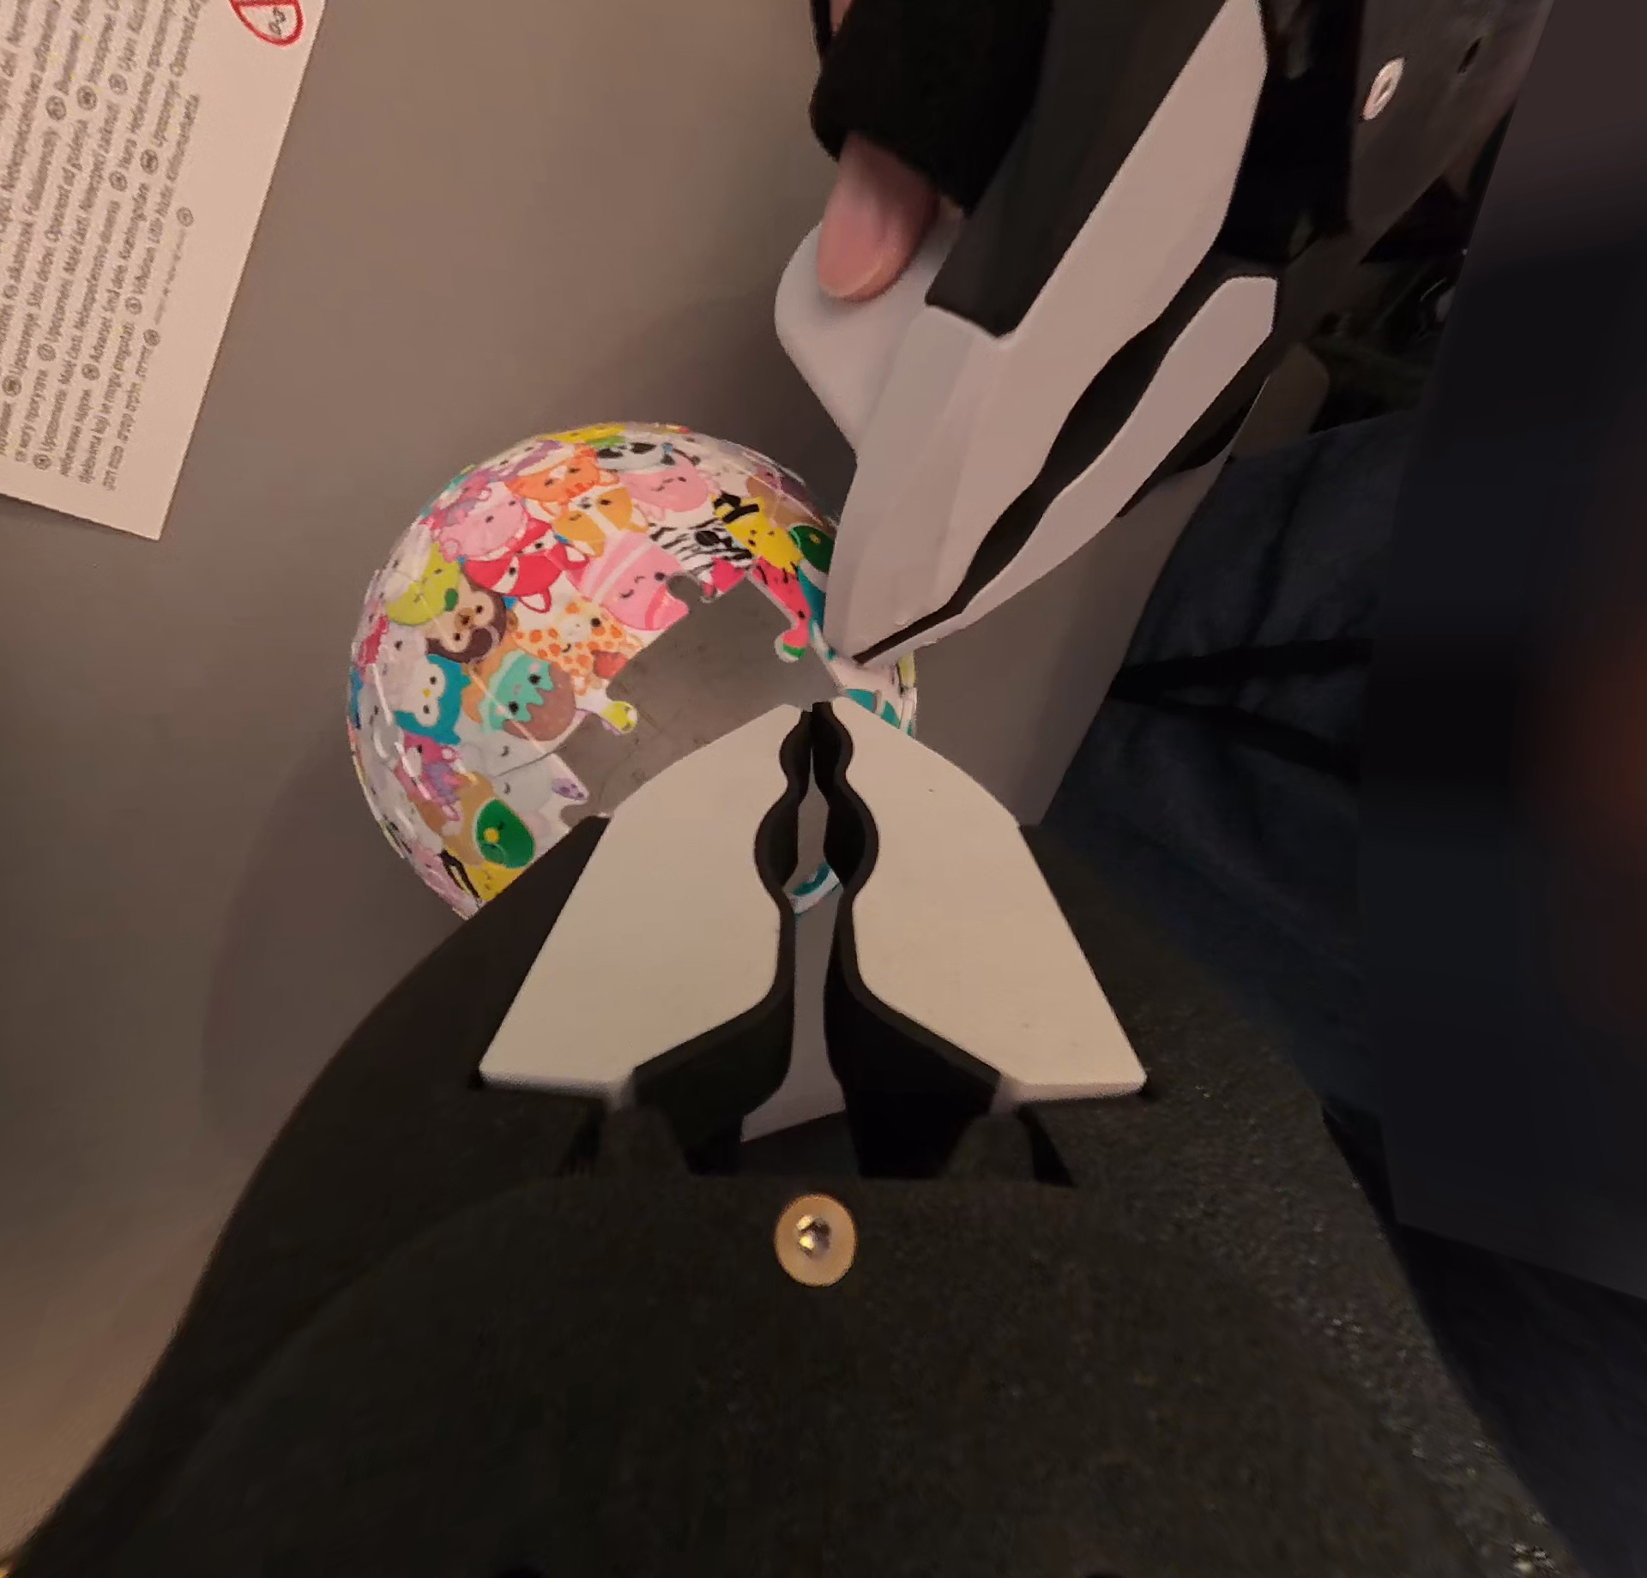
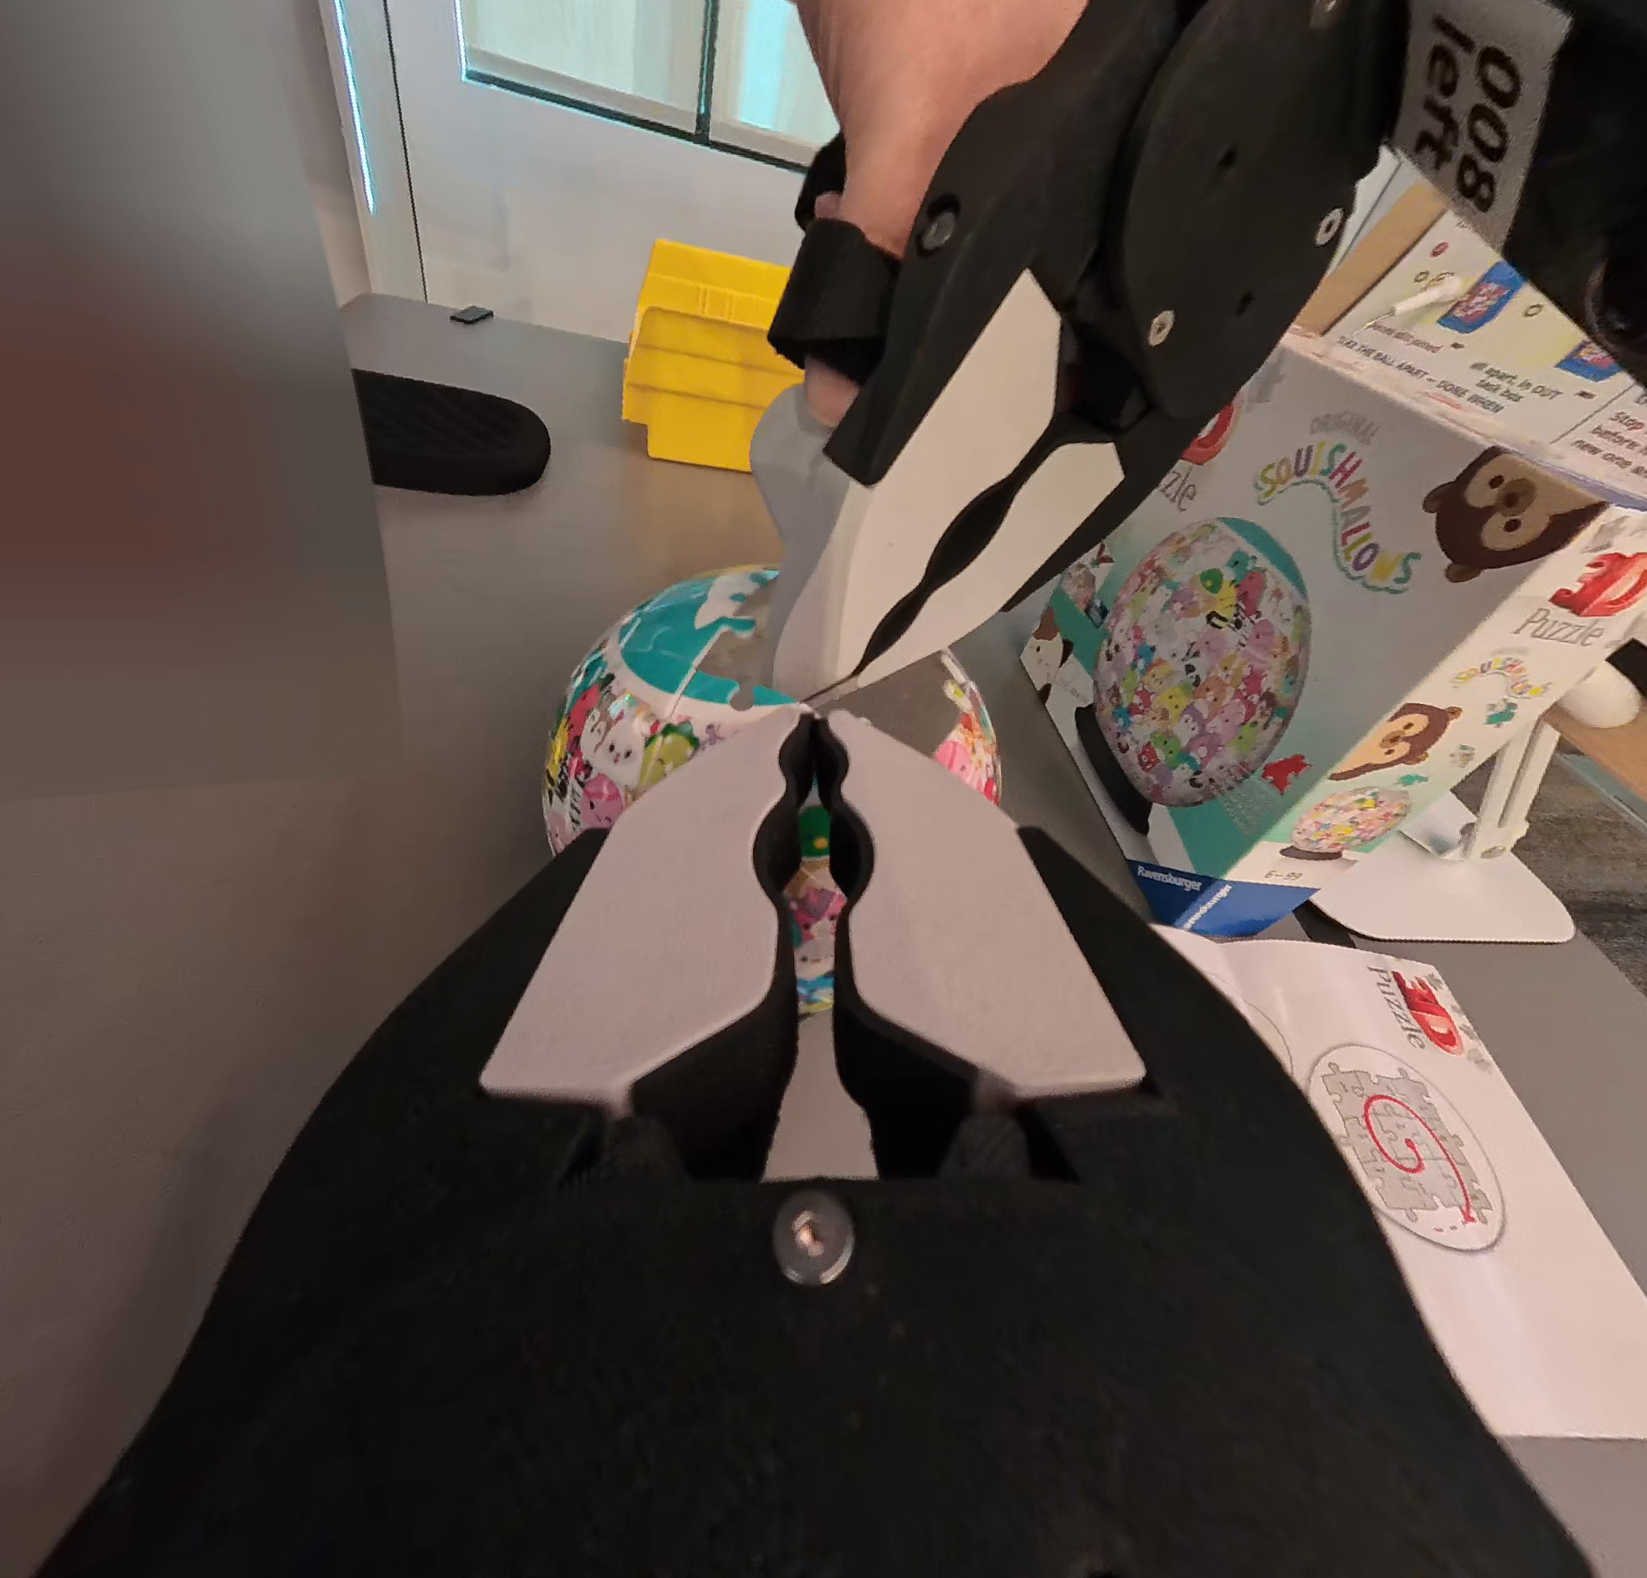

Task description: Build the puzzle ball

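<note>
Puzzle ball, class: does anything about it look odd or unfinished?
Yes. The puzzle ball has a jagged gap in its shell, showing the grey inside where pieces are missing. The left gripper and right gripper meet shut at the gap's edge; whether either grips a piece is unclear.

- We see a grey table (image 2: 499, 609) carrying everything.
- Puzzle ball (image 2: 624, 733), partly built with an open gap, sits mid-table.
- Puzzle box (image 2: 1319, 671) stands just right of the ball.
- Printed instruction sheet (image 2: 1444, 1179) lies flat, front right.
- White stand base (image 2: 1462, 903) beside the box.
- Yellow bins (image 2: 704, 359), stacked, far side.
- Black padded rest (image 2: 446, 435), far left.
- Small dark item (image 2: 471, 315) near the far edge.
</note>
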`<state>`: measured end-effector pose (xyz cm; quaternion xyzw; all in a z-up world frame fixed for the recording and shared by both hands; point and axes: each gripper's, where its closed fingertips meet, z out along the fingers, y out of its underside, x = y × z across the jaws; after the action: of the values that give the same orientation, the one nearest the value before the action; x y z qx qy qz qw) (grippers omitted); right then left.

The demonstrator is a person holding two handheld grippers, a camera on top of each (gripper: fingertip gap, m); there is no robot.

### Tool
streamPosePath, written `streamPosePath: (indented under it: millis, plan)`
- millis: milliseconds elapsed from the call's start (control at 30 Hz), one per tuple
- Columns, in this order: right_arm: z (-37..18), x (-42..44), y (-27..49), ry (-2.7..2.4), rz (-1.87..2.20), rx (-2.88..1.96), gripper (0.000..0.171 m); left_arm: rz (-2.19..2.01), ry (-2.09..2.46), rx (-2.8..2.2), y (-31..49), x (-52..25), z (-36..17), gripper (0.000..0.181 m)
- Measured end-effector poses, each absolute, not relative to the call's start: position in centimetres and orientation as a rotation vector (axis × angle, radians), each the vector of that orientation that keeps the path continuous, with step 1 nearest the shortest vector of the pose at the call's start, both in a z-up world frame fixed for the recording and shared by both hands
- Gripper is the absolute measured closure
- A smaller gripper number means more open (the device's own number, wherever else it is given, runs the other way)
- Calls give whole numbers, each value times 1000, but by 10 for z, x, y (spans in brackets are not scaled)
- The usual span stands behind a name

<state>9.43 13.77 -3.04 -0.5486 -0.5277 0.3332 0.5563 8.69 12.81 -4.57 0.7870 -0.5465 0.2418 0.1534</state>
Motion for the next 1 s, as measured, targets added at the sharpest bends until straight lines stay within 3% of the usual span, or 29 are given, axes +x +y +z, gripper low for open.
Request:
streamPosePath:
  millis: [567, 800, 1000]
  plan:
    - [-30, 94, 137, -1248, 782, -1296, 170, 739, -1536, 2286, 129, 87, -40, 181]
    - [13, 131, 158, -1115, 694, -1263, 170, 944, -1636, 2451, 135, 87, 22, 181]
    - [-2, 141, 164, -1067, 893, -1355, 161, 1354, -1710, 2782, 124, 68, 68, 181]
